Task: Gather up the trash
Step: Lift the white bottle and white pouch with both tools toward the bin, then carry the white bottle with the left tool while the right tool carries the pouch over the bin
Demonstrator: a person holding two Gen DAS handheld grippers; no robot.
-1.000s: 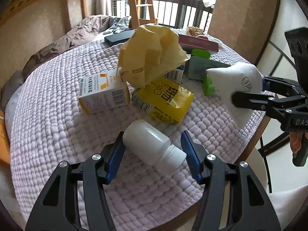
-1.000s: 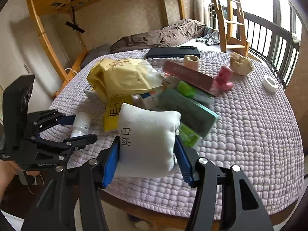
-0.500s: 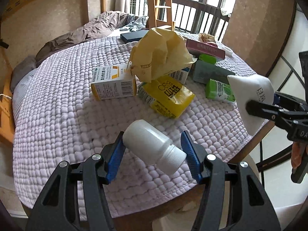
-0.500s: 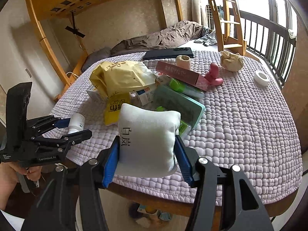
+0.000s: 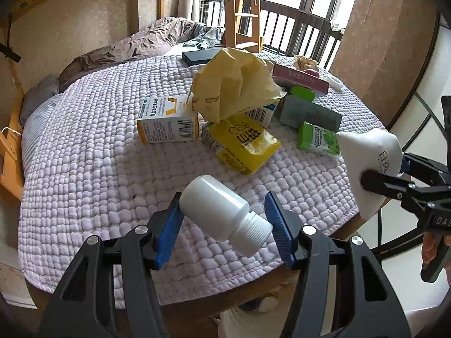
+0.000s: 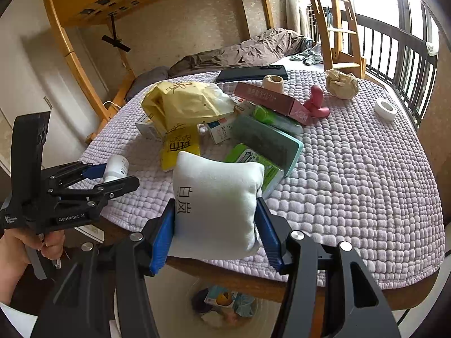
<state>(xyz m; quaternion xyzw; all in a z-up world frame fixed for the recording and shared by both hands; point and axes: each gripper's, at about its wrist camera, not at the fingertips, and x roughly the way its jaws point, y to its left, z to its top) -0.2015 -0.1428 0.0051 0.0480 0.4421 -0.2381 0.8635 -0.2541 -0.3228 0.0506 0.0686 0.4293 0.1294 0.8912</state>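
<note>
Right wrist view: right gripper (image 6: 215, 222) clamps white pouch (image 6: 217, 205), hiding its lower half; left gripper (image 5: 224, 221) pinches unlabelled white bottle (image 5: 222, 207), marked "GenRobot.AI".

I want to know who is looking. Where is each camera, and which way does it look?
Left wrist: behind the left hand-held gripper, looking down at the bottle it grips.
Right wrist: behind the right hand-held gripper, which grips the white pouch; a hand shows.
Both show the table, the yellow bag and the other gripper.
</note>
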